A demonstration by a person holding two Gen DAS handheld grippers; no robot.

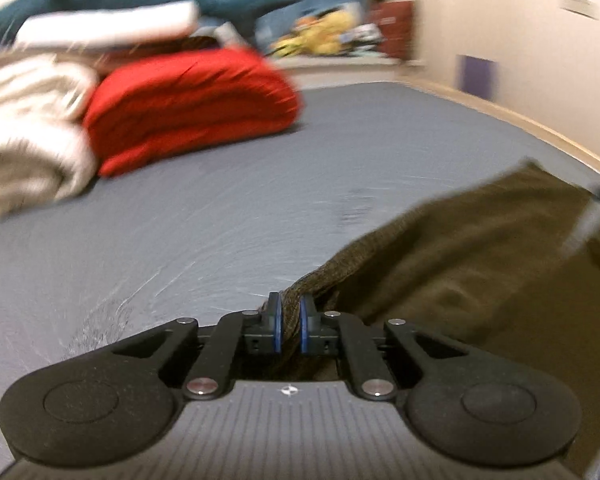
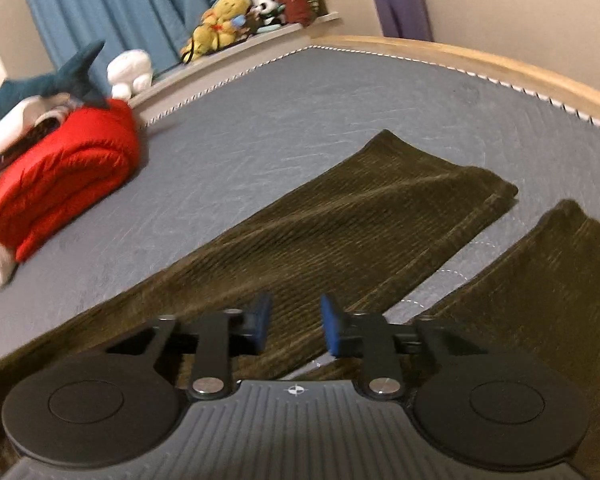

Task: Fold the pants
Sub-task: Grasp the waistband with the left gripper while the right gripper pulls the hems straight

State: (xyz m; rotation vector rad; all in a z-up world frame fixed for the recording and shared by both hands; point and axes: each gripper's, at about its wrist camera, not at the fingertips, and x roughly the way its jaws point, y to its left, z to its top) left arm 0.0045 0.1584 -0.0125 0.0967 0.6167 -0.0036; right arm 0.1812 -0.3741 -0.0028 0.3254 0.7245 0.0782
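A: What do we have around us on the bed [image 2: 260,112]?

B: Ahead and to the left of both grippers we see a folded red blanket [image 2: 66,184], puffy and ridged. Past it lies a blue shark plush [image 2: 66,76] with pale bedding [image 1: 32,120] bunched beside it. Well ahead, plush toys [image 2: 220,20] sit on a ledge under a blue curtain [image 2: 120,8]. A wooden bed frame [image 2: 480,60] curves along the far right, and a purple rolled mat [image 2: 400,12] leans against the wall. Nothing lies between us and the cloth.

A: And the surfaces?

B: The sheet is a smooth grey, stitched white along its edge. The pants [image 2: 360,216] are dark olive corduroy with fine ribs. In the right wrist view both legs lie flat, stretching away ahead and to the right, a strip of sheet between them.

A: How do our grippers stand?

B: Our left gripper [image 1: 291,316] pinches a bunched edge of the pants between its blue pads, the jaws nearly together; the cloth trails off to its right, blurred. Our right gripper [image 2: 296,324] hangs over the near leg with a narrow gap between its pads, and nothing is pressed between them.
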